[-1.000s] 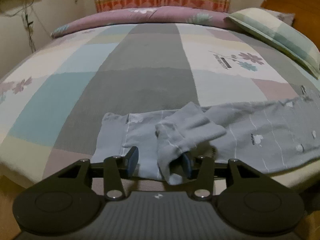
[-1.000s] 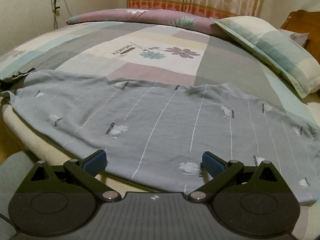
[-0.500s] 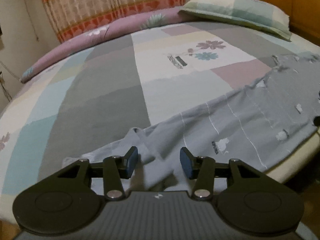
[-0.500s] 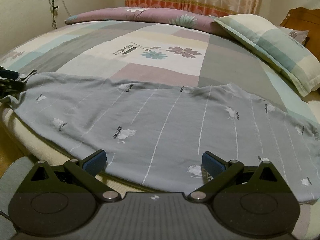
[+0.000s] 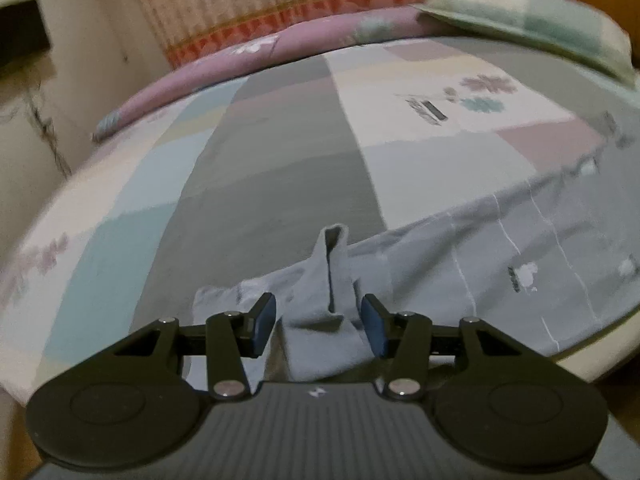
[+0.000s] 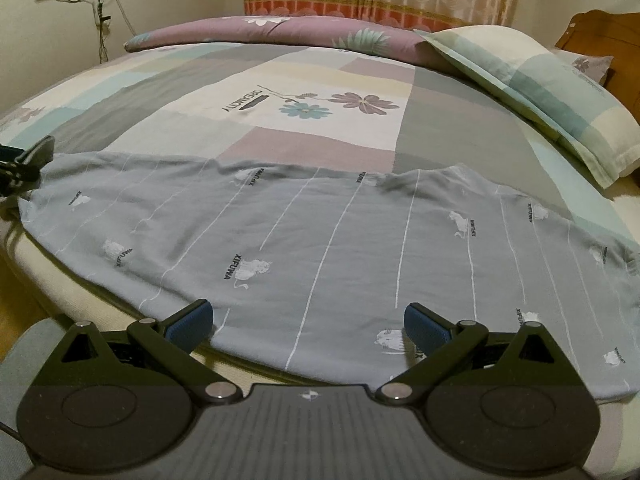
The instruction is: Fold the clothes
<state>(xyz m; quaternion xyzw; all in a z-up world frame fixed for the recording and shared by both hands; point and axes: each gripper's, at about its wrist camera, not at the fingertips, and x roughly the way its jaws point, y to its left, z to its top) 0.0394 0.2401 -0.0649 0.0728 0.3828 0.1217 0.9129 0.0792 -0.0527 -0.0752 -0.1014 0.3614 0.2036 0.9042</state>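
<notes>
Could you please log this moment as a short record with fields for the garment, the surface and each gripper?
garment: grey printed garment, spread flat along the near edge of the bed
bunched end: a fold of cloth stands up between the left fingers
surface: patchwork bed cover, pillow at the far right
left gripper: open, fingers either side of the fold
right gripper: open wide, above the hem, holding nothing
</notes>
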